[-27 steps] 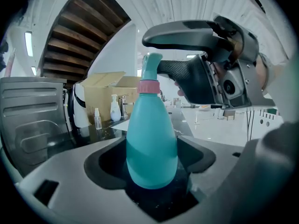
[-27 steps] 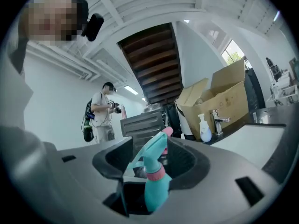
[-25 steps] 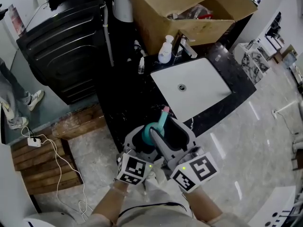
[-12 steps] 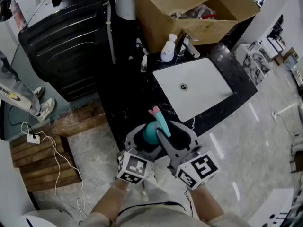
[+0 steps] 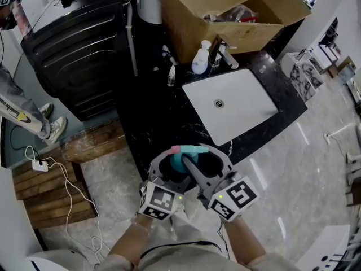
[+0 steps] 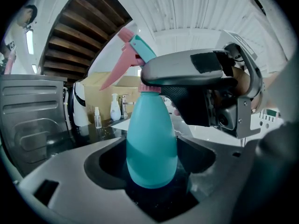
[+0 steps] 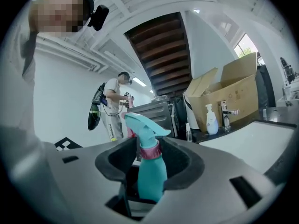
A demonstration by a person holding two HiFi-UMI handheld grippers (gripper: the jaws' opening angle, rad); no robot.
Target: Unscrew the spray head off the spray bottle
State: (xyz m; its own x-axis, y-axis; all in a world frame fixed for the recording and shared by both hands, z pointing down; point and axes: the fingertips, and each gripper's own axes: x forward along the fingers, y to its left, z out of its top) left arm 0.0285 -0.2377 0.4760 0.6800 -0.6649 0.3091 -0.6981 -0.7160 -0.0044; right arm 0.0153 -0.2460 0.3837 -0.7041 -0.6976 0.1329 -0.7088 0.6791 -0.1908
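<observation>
Left gripper clamps the teal spray bottle at the near edge of the black counter. Right gripper jaws, just eased slightly wider, seemingly touch the pink-collared spray head between them.

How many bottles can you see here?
3. A teal spray bottle is held up nearest the person; a white pump bottle stands beside the faucet; a small clear bottle stands left of it. The cardboard box may hide more.

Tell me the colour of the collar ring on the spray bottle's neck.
Pink; the collar ring shows best in the right gripper view.
</observation>
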